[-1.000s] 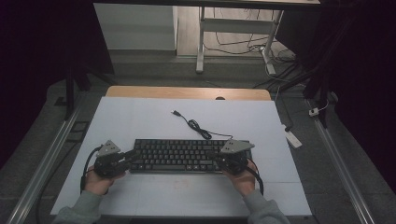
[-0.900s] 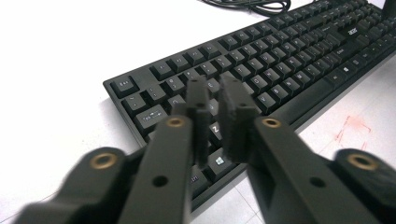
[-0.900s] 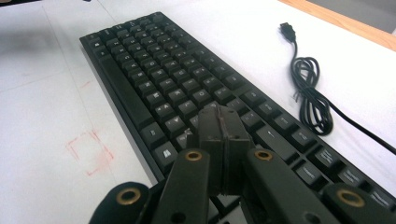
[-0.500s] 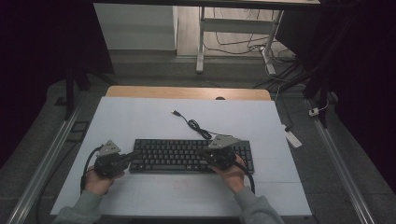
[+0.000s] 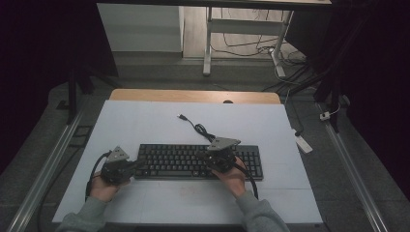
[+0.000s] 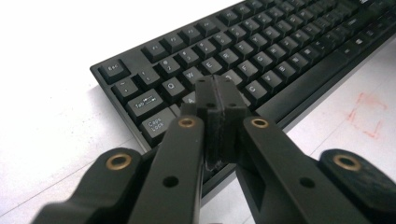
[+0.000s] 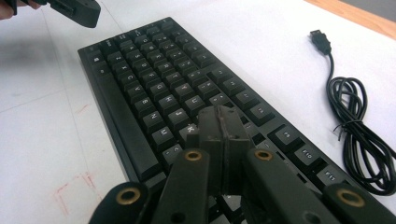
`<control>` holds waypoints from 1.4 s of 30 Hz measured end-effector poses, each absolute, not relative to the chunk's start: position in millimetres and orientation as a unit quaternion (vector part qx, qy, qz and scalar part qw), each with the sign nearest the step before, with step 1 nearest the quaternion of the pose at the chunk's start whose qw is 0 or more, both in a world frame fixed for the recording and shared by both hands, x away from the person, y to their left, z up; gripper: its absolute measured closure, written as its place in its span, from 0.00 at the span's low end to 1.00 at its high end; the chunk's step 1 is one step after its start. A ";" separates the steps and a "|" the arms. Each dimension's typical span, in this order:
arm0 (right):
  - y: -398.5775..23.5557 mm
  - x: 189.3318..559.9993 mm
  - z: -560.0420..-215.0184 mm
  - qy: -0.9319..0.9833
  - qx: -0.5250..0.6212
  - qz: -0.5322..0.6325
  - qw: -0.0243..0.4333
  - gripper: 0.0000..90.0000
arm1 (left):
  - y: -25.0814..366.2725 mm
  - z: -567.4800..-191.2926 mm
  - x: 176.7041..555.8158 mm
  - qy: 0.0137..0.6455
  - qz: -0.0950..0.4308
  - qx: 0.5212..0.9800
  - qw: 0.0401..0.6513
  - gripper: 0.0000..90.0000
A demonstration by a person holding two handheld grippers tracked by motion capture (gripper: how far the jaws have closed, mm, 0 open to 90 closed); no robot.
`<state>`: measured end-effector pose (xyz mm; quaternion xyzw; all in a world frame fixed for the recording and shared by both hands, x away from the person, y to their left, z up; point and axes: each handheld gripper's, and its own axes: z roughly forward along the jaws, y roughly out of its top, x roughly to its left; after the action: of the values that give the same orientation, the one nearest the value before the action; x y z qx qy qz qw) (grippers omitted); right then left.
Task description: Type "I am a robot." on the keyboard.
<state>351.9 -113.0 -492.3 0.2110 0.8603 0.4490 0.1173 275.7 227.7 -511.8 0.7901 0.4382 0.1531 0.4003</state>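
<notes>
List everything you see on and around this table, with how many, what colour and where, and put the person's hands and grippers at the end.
Black full-size keyboard: one, black, near middle of the table, lying flat.
Black coiled USB cable: one, black, just behind the keyboard, plug end lying loose toward the far side.
White table top: one, white, with a bare strip of wood along the far edge.
Faint red marks: a few, red, on the white top in front of the keyboard.
White power strip: one, white, on the floor right of the table.
Left gripper: one, black, jaws shut with nothing between them, over the keyboard's left end.
Right gripper: one, black, jaws shut and empty, over the keys right of centre.
Hands: two, with grey sleeves, at the near edge.
</notes>
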 end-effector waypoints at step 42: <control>-86.1 369.7 -508.8 0.872 0.220 0.426 0.098 0.99 | 222.3 -529.0 287.2 0.439 0.154 0.813 0.351 0.99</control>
<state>369.7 -86.1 -508.8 0.2201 0.8722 0.4258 0.0977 287.2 222.3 -529.0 0.8128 0.4386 0.1542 0.3510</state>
